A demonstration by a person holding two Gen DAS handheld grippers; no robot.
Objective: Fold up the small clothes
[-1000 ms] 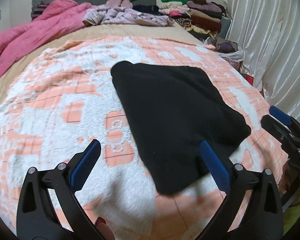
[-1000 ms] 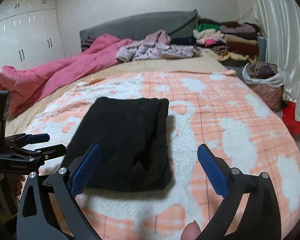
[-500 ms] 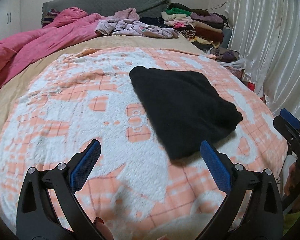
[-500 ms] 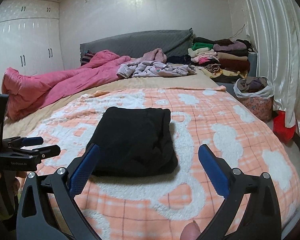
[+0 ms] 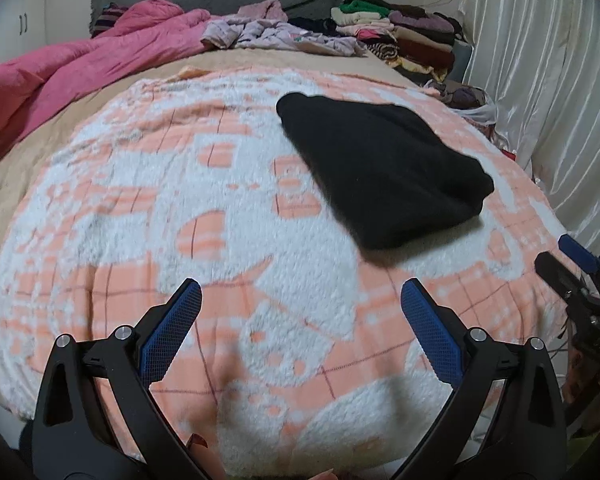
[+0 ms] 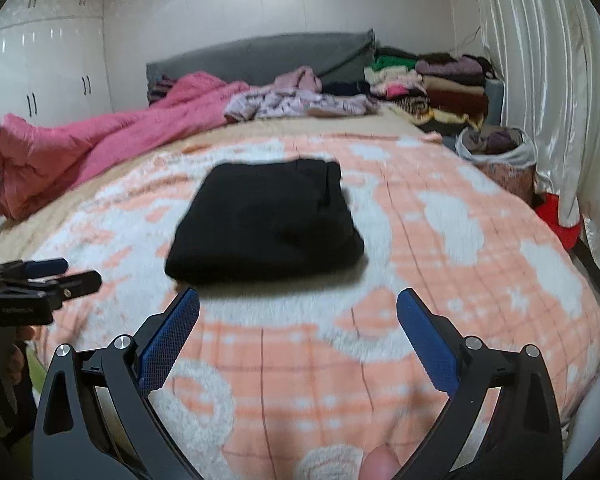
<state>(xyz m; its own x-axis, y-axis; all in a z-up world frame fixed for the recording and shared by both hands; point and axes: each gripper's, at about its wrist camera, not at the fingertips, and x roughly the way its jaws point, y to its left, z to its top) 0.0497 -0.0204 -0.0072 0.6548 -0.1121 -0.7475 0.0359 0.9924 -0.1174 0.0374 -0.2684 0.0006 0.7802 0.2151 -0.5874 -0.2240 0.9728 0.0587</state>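
A black garment [image 5: 384,164] lies folded into a thick rectangle on the orange-and-white fleece blanket [image 5: 180,216]. In the right wrist view the same black garment [image 6: 264,224] sits just beyond the fingertips. My left gripper [image 5: 300,312] hovers open over the blanket, short of the garment and to its left, holding nothing. My right gripper [image 6: 298,316] is open too, above the blanket's near edge, with nothing between its blue pads. The right gripper [image 5: 580,276] also shows at the right edge of the left wrist view, and the left gripper [image 6: 56,274] at the left edge of the right wrist view.
A pink quilt [image 6: 100,140] lies along the left side of the bed. Loose lilac clothes [image 6: 296,102] and a stack of folded clothes [image 6: 432,84] sit near the grey headboard [image 6: 260,56]. A bag of clothes [image 6: 500,152] and white curtains [image 6: 548,80] stand on the right.
Both grippers have pulled back from the black garment toward the foot of the bed. The garment now lies farther away and has stayed folded.
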